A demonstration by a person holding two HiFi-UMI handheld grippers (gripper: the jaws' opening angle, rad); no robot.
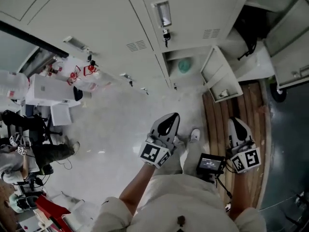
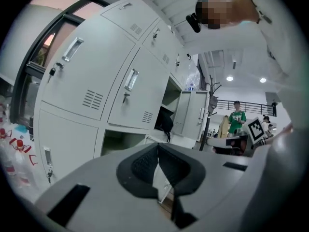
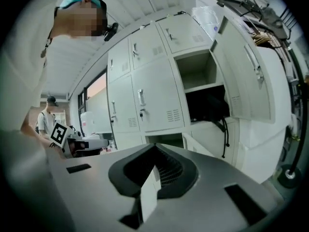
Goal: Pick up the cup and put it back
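A teal-green cup (image 1: 185, 65) sits inside an open bottom locker compartment (image 1: 193, 57), straight ahead of me in the head view. My left gripper (image 1: 169, 119) is held low over the white floor, short of that compartment, its jaws shut with nothing between them. My right gripper (image 1: 236, 124) hangs over the wooden strip to the right, also shut and empty. In the left gripper view the closed jaws (image 2: 159, 170) point toward the lockers, and the cup is hidden there. The right gripper view shows its closed jaws (image 3: 152, 175) aimed at the same locker wall.
The compartment's small door (image 1: 219, 79) stands open to the right. A black bag (image 1: 248, 28) hangs in another open locker. A wooden floor strip (image 1: 241, 110) runs along the right. A person (image 1: 29, 149) and white boxes (image 1: 48, 91) are at the left. A small screen device (image 1: 210, 164) sits at my waist.
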